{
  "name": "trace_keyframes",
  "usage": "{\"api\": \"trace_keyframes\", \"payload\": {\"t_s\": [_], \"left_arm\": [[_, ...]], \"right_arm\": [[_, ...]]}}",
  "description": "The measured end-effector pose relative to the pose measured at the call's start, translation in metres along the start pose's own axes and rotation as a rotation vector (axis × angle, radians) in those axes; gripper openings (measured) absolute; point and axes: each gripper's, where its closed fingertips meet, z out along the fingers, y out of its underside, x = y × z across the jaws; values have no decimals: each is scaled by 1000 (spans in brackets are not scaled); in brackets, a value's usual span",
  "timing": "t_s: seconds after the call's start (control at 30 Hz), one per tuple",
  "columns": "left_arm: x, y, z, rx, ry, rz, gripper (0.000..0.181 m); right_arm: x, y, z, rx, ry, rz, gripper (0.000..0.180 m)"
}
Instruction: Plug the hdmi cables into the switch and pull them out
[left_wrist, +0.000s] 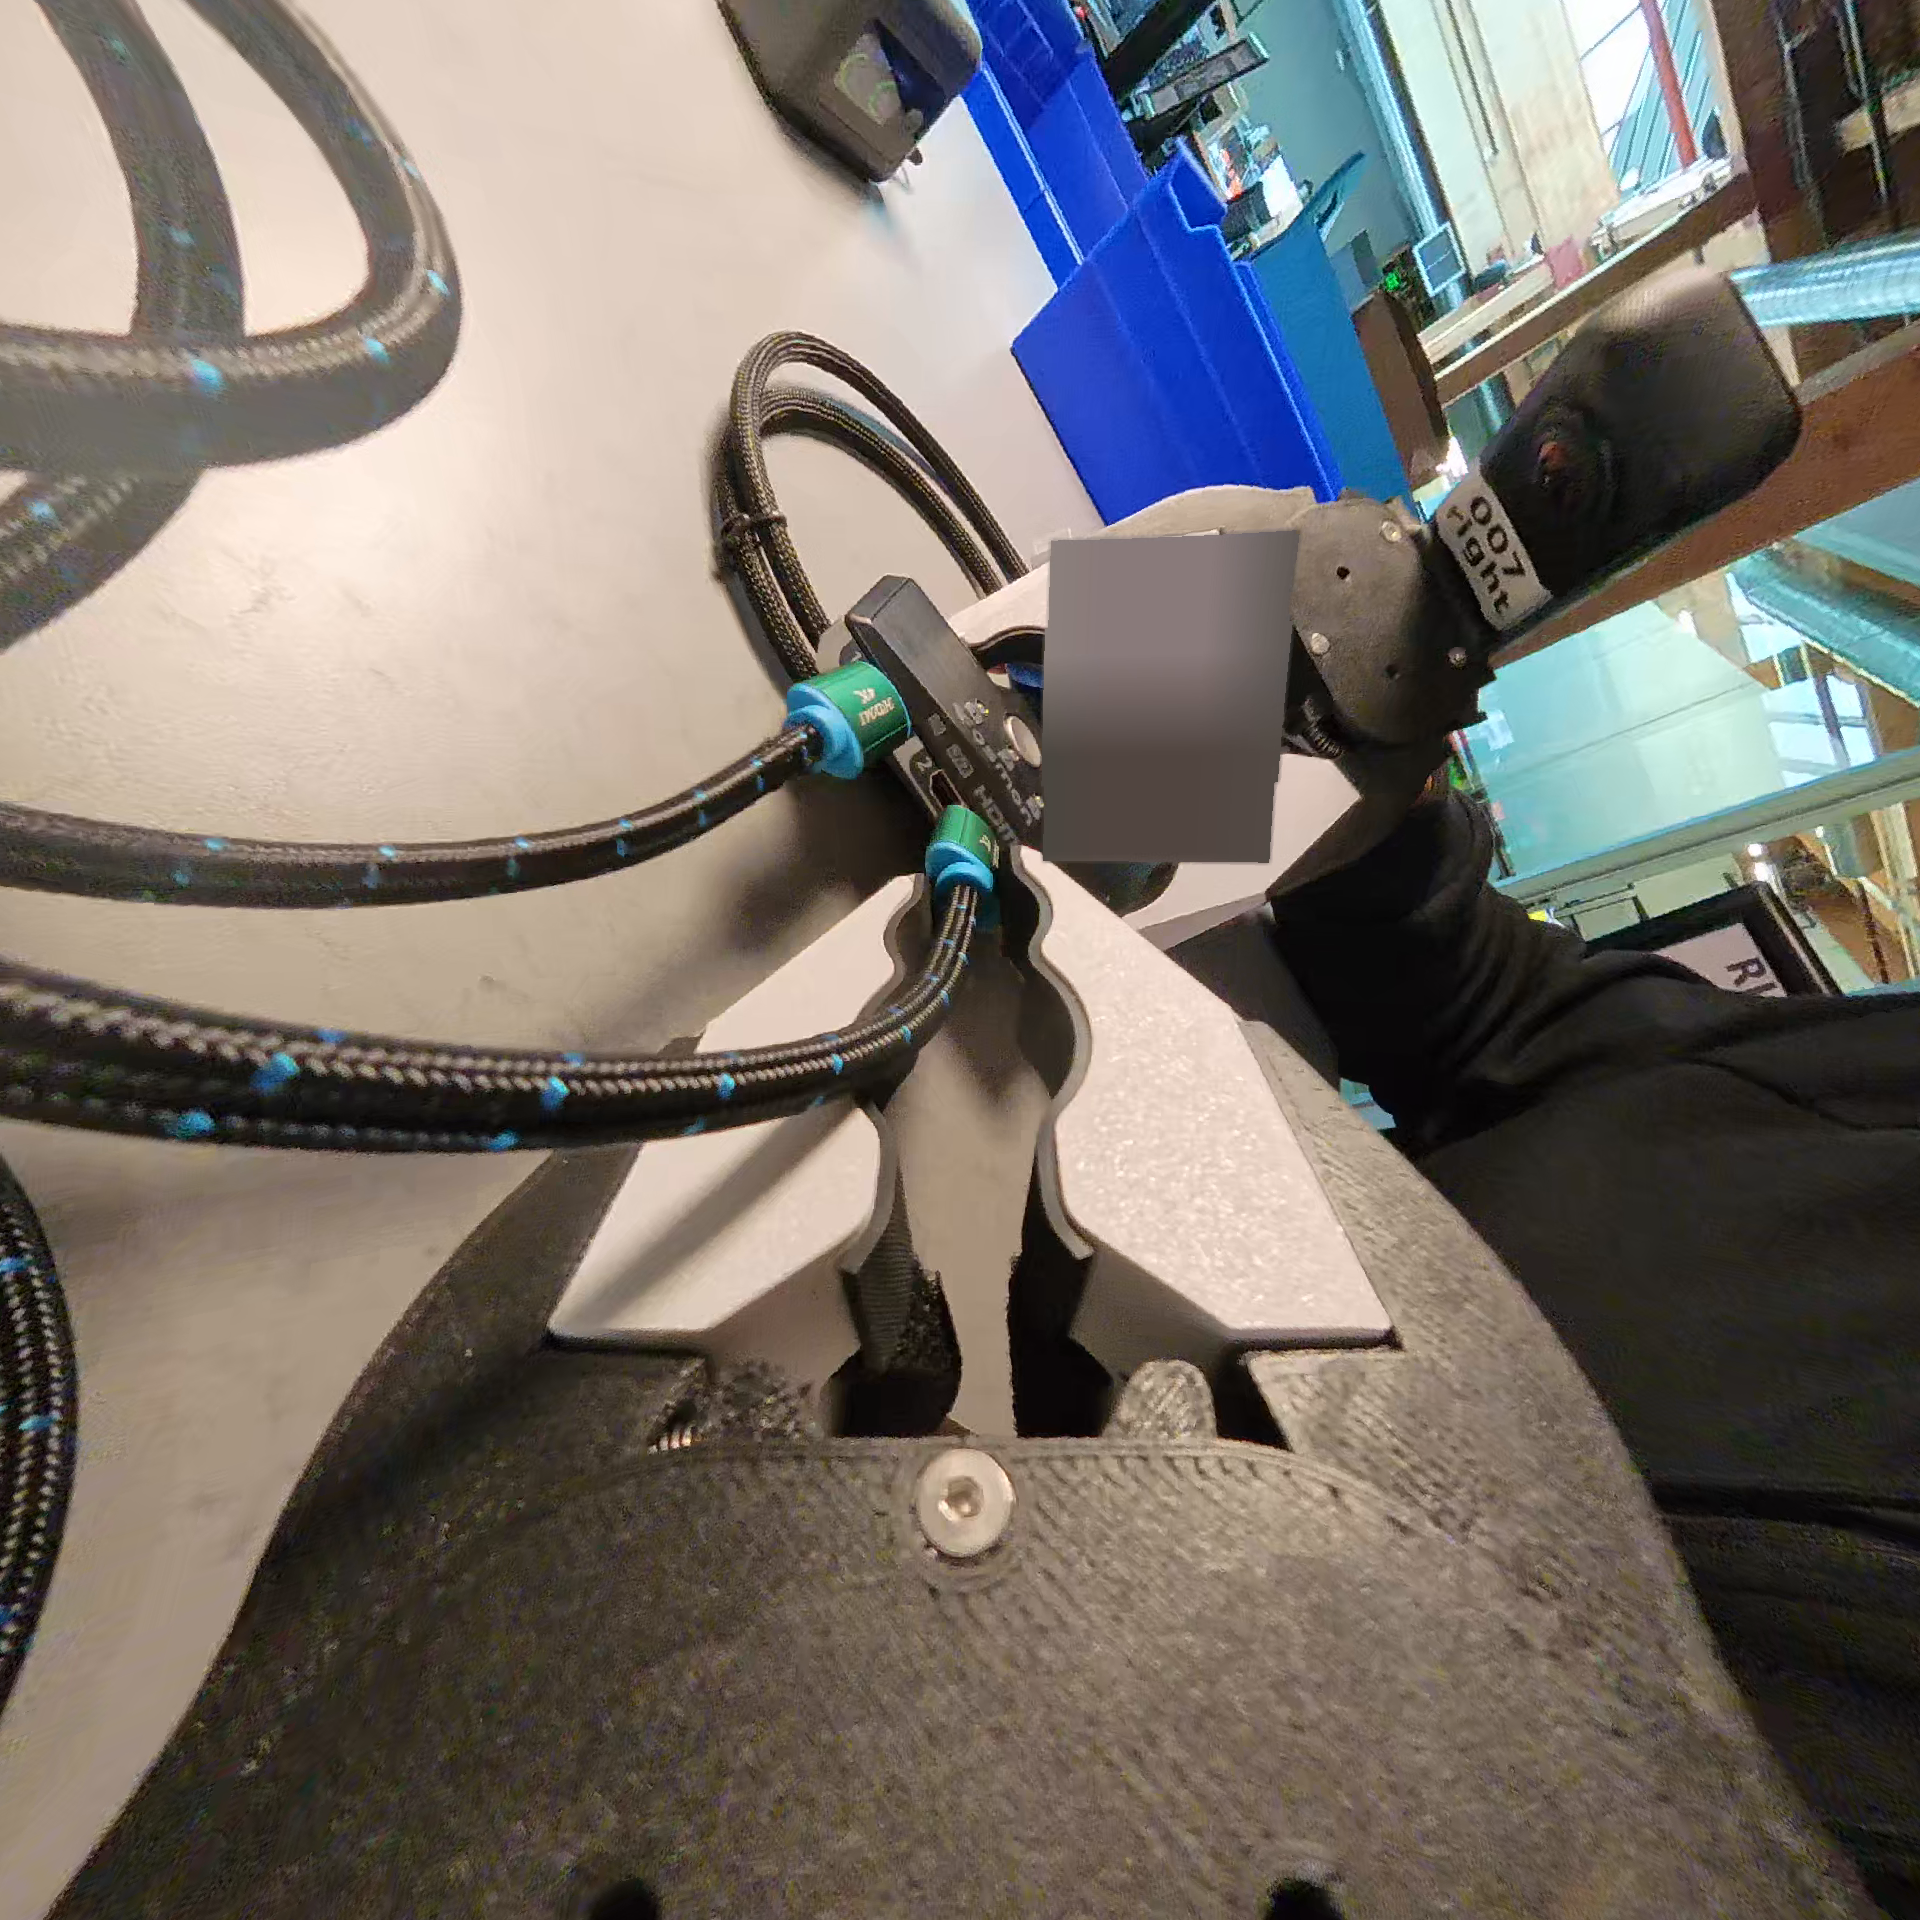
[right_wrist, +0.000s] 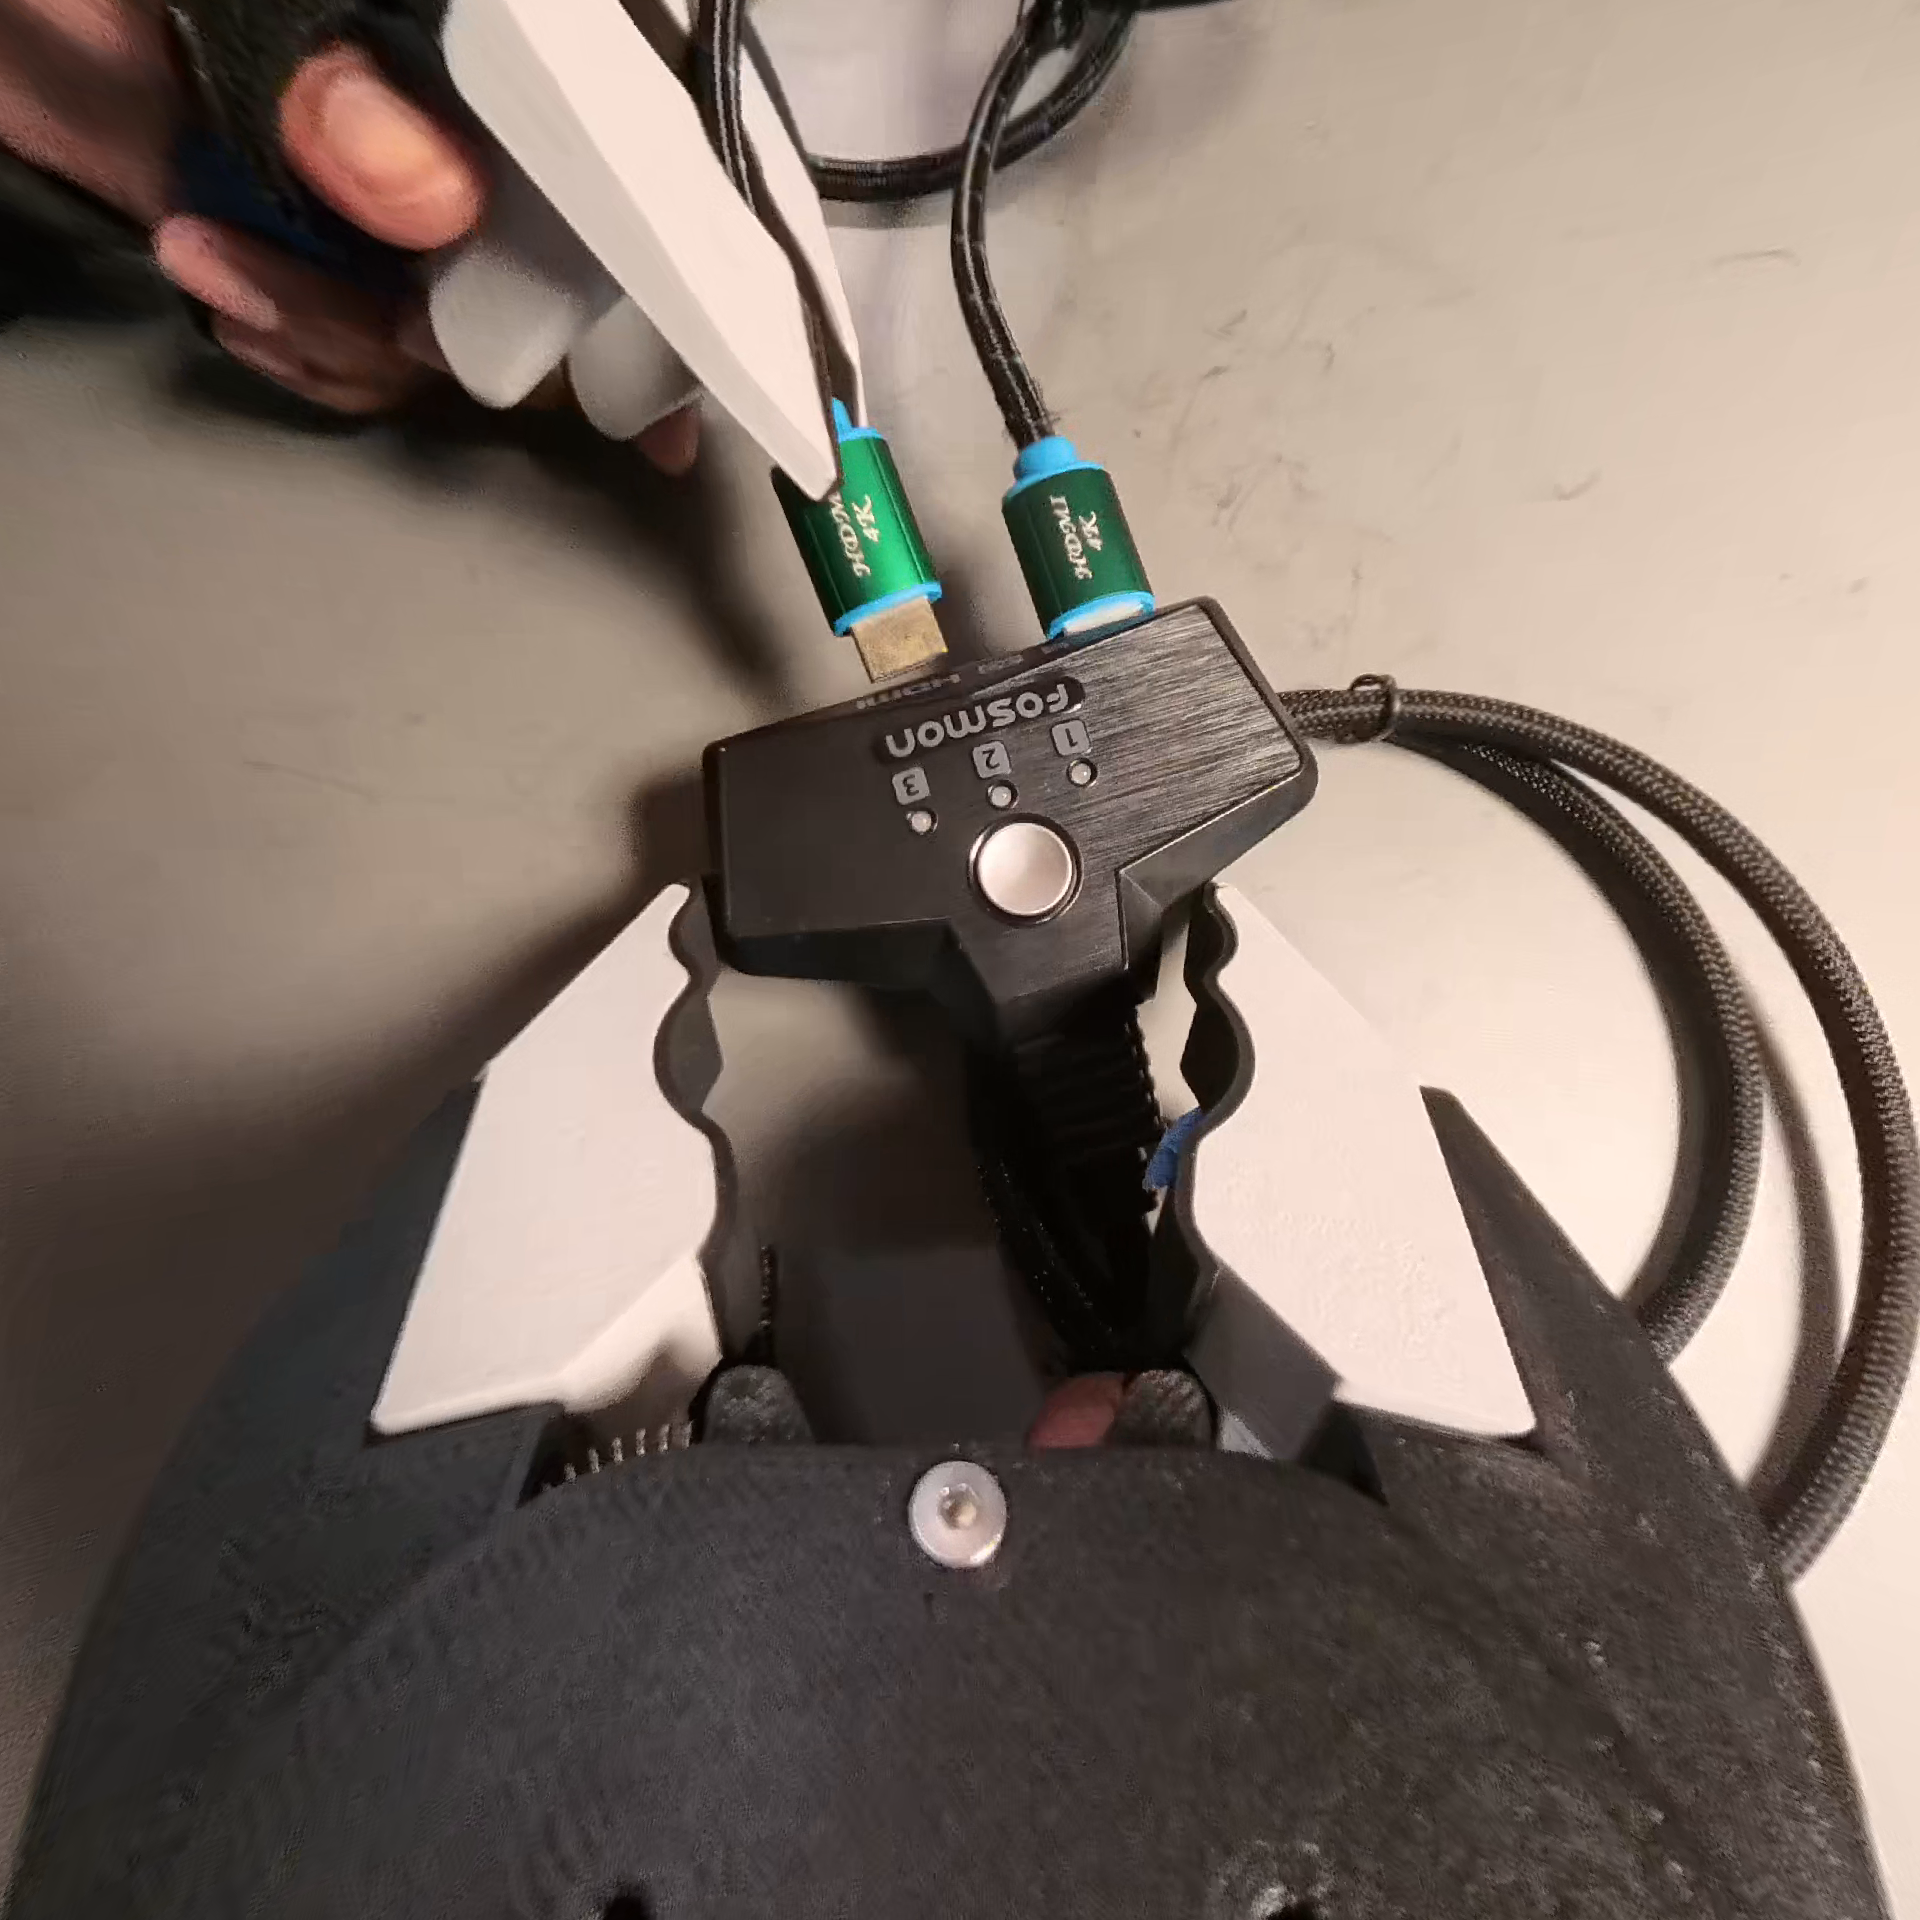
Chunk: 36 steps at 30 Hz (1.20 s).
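Note:
My right gripper (right_wrist: 951, 930) is shut on the black HDMI switch (right_wrist: 1018, 769), its fingers on either side of the narrow rear end. One green HDMI plug (right_wrist: 1081, 561) sits in the switch's right-hand port. My left gripper (left_wrist: 971, 883) is shut on the braided cable just behind a second green plug (left_wrist: 961, 836). In the right wrist view this plug (right_wrist: 857, 540) is tilted, its gold tip bare at the edge of the switch, outside the port. The left gripper's white fingers (right_wrist: 727, 312) come in from the upper left. The switch (left_wrist: 925, 665) and inserted plug (left_wrist: 857, 712) show in the left wrist view.
The switch's own black cable (right_wrist: 1704, 1039) loops on the grey table at the right. Braided black-and-blue cables (left_wrist: 312, 831) trail left. Blue bins (left_wrist: 1174, 343) and a dark device (left_wrist: 862, 83) stand at the table's far side. A gloved hand (right_wrist: 291, 208) holds the left gripper. The gap from one gripper's tips to the other's is roughly 7 cm. The left gripper is farther from the dark device (left_wrist: 862, 83), some 35 cm, than the right, some 25 cm.

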Motion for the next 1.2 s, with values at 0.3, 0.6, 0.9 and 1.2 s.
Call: {"api": "trace_keyframes", "payload": {"t_s": [0.3,0.6,0.9,1.2], "left_arm": [[14,-7,-3,64,63,57,13],[18,-4,2,62,61,74,12],[14,-2,4,54,22,69,12],[20,-1,4,70,63,17,11]], "right_arm": [[-10,-4,-10,97,-44,-29,92],[-10,-7,-14,128,10,-90,91],[-6,-6,-11,119,97,-174,90],[-11,-10,-14,162,81,-207,89]]}}
